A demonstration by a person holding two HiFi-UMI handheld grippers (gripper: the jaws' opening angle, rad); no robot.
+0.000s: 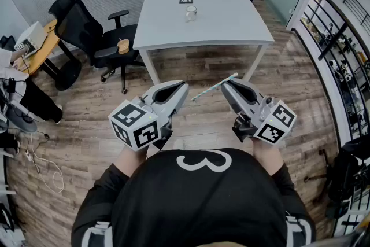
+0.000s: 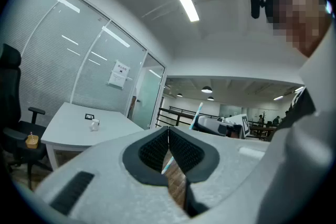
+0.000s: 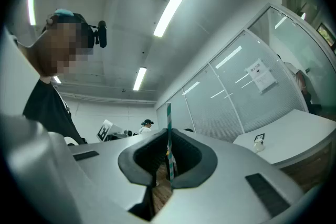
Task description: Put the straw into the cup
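Office; white table [image 1: 231, 14] carrying glass cup [image 1: 191, 13], well ahead. Striped straw [image 1: 211, 89] is pinched in the right gripper [image 1: 224, 85] fingers [image 3: 191, 155]; the left gripper [image 1: 185, 88] fingers are closed, empty. The straw is best tipped upright above the rim.

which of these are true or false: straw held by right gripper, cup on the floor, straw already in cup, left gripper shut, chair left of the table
1. The right gripper clamps the straw. True.
2. The cup sits on the floor. False: it stands on the white table.
3. The straw is already in the cup. False: it is held in the air, well short of the table.
4. The left gripper has its fingers shut. True.
5. A black office chair stands left of the table. True.
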